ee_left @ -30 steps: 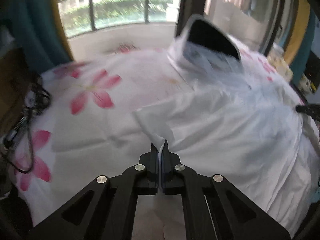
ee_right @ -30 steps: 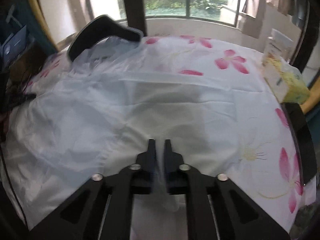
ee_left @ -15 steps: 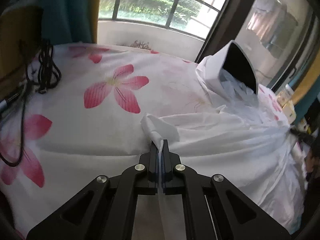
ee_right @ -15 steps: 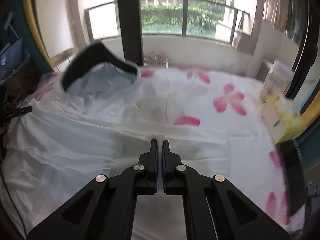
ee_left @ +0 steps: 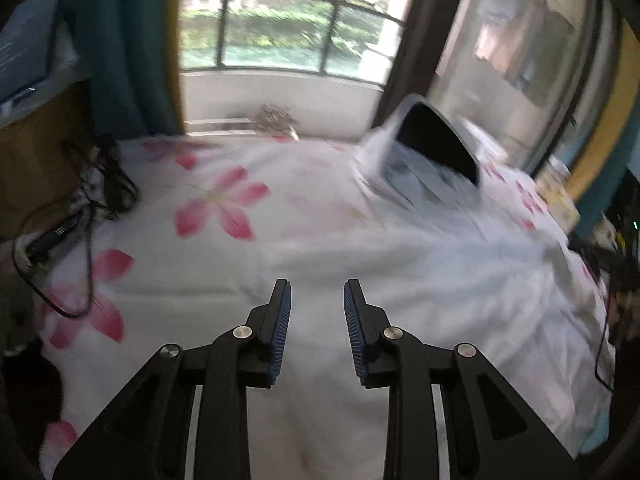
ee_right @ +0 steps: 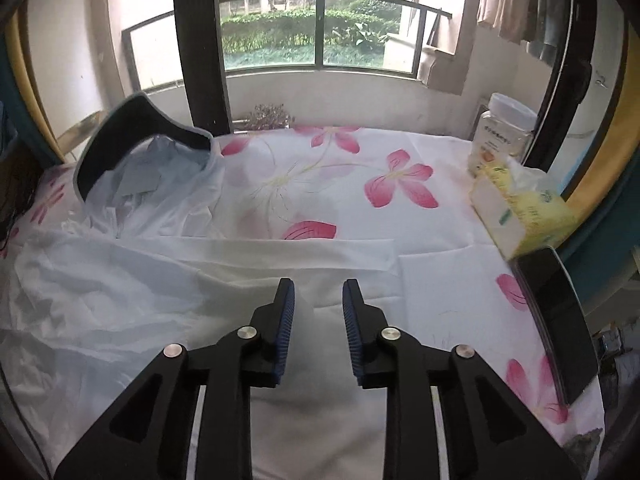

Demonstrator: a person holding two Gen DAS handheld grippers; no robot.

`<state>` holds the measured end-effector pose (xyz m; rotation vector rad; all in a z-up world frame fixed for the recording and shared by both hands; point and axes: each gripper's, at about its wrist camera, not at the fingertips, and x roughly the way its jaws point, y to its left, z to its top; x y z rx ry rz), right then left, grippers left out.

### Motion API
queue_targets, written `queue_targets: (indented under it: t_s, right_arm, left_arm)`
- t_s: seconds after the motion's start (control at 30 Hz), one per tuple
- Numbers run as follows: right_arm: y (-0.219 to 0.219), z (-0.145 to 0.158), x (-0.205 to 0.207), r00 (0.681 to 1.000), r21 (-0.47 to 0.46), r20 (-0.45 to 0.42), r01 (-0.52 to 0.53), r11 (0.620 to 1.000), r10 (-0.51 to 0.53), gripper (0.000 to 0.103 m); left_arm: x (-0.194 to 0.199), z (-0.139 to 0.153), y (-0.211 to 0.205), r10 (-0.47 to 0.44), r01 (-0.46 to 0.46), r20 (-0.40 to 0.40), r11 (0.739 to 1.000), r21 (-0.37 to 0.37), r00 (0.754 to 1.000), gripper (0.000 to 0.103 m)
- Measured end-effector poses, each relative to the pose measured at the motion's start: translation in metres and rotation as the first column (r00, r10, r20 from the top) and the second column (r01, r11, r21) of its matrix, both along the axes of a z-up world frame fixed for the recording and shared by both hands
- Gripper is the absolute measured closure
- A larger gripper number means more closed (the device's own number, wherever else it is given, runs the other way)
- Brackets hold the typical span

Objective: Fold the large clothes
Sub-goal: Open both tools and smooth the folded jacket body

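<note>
Garment [ee_right: 120, 288], white and thin, lies spread on the flowered bed [ee_right: 440, 280]. Left tool [ee_left: 316, 300] and right tool [ee_right: 318, 300] are opening, nothing pinched. Let both release fully before lifting clear, sparing the far hood [ee_right: 132, 148].

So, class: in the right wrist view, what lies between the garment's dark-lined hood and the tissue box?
Only bare flowered bedsheet separates the hood from the tissue box.
</note>
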<state>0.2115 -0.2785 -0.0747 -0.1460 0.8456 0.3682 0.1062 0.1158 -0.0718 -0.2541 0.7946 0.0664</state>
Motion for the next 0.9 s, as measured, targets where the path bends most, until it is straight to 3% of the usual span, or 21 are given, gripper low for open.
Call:
queue_targets:
  t_s: [0.27, 0.3, 0.47, 0.6, 0.77, 0.9]
  right_arm:
    - [0.017, -0.037, -0.015, 0.994, -0.053, -0.097, -0.057, 0.997, 0.052, 0.078]
    - [0.018, -0.037, -0.018, 0.995, -0.059, -0.080, -0.056, 0.997, 0.051, 0.078]
    - [0.015, -0.036, -0.026, 0.996, -0.092, -0.078, -0.050, 0.995, 0.043, 0.076]
    - [0.008, -0.036, -0.035, 0.996, -0.105, -0.078, -0.041, 0.994, 0.033, 0.075]
    - [-0.004, -0.035, -0.048, 0.997, -0.100, -0.080, -0.023, 0.995, 0.015, 0.074]
    - [-0.008, -0.031, -0.056, 0.997, -0.095, -0.075, -0.010, 0.995, 0.003, 0.074]
  left_arm:
    - [-0.007, -0.043, -0.020, -0.027, 0.027, -0.149, 1.000, 0.001, 0.989, 0.074]
    - [-0.011, -0.043, -0.020, -0.021, 0.024, -0.121, 0.999, 0.021, 0.992, 0.074]
    - [-0.015, -0.043, -0.012, 0.041, -0.026, -0.153, 0.995, 0.096, 0.987, 0.074]
    - [-0.026, -0.044, -0.006, 0.064, -0.048, -0.154, 0.993, 0.106, 0.986, 0.074]
    - [-0.044, -0.035, -0.004, 0.078, -0.068, -0.123, 0.994, 0.081, 0.989, 0.074]
    - [-0.059, -0.020, -0.020, 0.026, -0.023, -0.065, 0.999, 0.043, 0.998, 0.074]
